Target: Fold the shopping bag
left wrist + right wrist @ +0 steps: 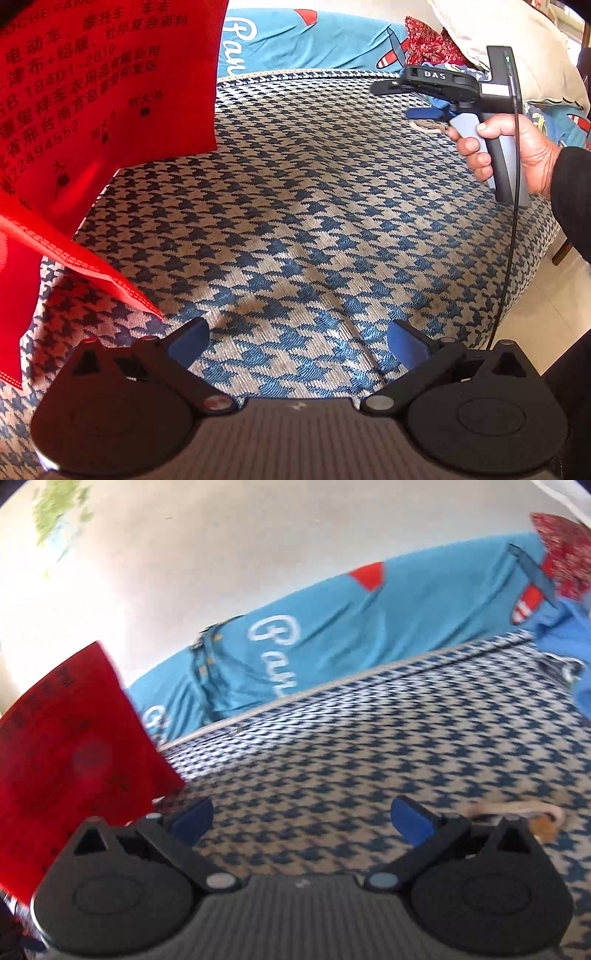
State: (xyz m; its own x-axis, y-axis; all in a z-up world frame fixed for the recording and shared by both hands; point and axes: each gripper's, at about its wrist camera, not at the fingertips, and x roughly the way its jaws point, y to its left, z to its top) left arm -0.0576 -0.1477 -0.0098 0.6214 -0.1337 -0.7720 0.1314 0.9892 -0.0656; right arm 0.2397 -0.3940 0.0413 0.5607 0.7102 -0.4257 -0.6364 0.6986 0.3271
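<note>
1. Both tools stand spread wide and grip nothing: the left tool (297, 343) hovers low over the cushion (314, 221), and the right tool (301, 818) hovers over the same cushion, with nothing between its fingers.
2. From the left wrist view the right tool (424, 99) shows at the far right, held in the right hand (509, 151), well apart from the bag.
3. At the left of both views sits the red bag (92, 85), printed with black Chinese text. It stands partly upright, not flat, and a stitched edge or handle (92, 266) runs down toward the left tool's left finger (188, 341), near it but not touching.
4. My judgement: the folding has not begun. The step in hand is the approach to the bag.
5. Next, the bag likely needs laying flat on the cushion, so each tool must reach left and close on an edge or corner; thin cloth may slip or bunch.
6. Behind the cushion lies blue fabric (295, 37) with white lettering, and a pale pillow (517, 48) lies at the far right.
</note>
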